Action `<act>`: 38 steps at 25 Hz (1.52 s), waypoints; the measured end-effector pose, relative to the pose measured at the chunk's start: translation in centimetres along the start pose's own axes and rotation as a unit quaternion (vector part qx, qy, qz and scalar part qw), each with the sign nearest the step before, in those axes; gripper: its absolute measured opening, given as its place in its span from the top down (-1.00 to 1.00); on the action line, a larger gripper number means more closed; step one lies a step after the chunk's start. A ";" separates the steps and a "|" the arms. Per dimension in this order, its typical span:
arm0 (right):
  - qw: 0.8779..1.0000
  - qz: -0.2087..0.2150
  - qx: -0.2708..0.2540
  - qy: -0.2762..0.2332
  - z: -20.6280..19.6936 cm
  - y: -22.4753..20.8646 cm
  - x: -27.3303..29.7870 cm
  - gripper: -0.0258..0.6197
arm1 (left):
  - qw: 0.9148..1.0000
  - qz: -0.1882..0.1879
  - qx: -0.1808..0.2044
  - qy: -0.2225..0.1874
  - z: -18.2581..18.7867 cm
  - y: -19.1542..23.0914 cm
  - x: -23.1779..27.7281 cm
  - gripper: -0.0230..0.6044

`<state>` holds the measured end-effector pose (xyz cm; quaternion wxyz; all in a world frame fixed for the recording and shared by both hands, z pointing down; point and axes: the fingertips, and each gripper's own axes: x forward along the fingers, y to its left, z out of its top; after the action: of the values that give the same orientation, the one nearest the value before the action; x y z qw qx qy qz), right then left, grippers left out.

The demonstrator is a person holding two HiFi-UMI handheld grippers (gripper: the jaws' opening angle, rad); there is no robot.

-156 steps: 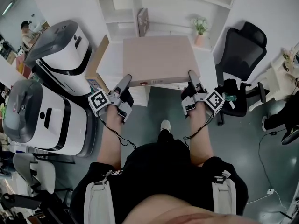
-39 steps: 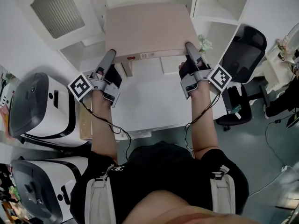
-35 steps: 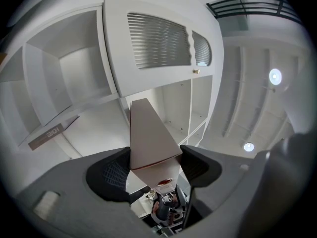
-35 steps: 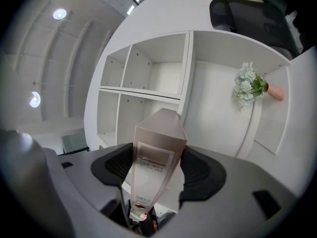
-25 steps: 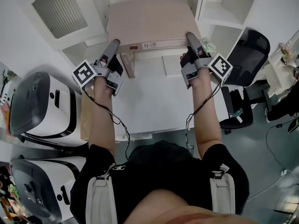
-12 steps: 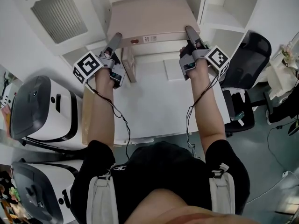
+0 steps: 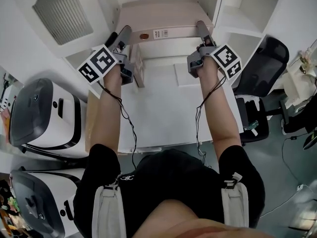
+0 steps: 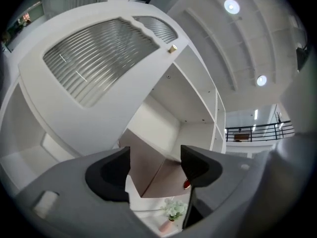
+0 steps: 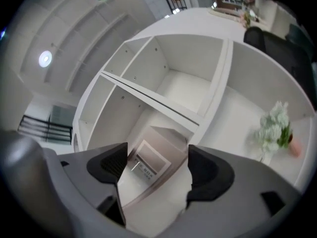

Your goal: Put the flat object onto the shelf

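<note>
The flat pinkish box [image 7: 163, 15] lies level in the middle compartment of the white shelf [image 7: 237, 19], its near edge with a label and a red sticker facing me. My left gripper [image 7: 124, 32] holds the box's near left corner; in the left gripper view the box [image 8: 148, 157] fills the gap of the left gripper [image 8: 154, 163], pads against it. My right gripper [image 7: 202, 27] is at the near right corner. Its jaws have just been opening; the box [image 9: 159, 145] sits between the jaws of the right gripper [image 9: 157, 161] without being pressed.
A white desk [image 7: 163, 108] runs under my arms below the shelf. A ribbed cabinet door [image 7: 59, 9] is at the upper left. Two white machines [image 7: 39, 118] stand at the left, an office chair [image 7: 262, 63] at the right. A small potted plant [image 9: 272, 128] sits lower right.
Both grippers have risen and moved forward, carrying the box deeper into the shelf compartment. Both have rolled, the left one more. The right jaws stand wider than before.
</note>
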<state>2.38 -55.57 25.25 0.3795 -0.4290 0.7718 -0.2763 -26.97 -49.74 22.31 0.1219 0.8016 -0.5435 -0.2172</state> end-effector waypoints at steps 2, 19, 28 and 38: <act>0.995 -0.025 -0.098 -0.026 1.1 0.3 0.0 -0.25 | 1.000 0.004 0.009 -0.001 0.2 0.1 0.3 -0.11; 0.823 -0.063 -0.560 -0.070 1.8 4.0 3.4 -0.12 | 0.963 0.104 0.246 -0.029 1.6 0.3 3.0 0.09; 0.827 -0.074 -0.552 -0.073 0.9 3.6 4.4 0.03 | 0.947 0.132 0.293 -0.028 1.6 0.6 4.7 0.32; 0.825 -0.081 -0.555 -0.064 0.2 3.7 5.1 0.16 | 0.940 0.149 0.306 -0.036 1.8 1.0 5.7 0.38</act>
<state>-0.88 -58.25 20.53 0.1024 -0.6449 0.7313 0.1972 -26.86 -55.27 19.88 -0.1182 0.7016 -0.7010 -0.0488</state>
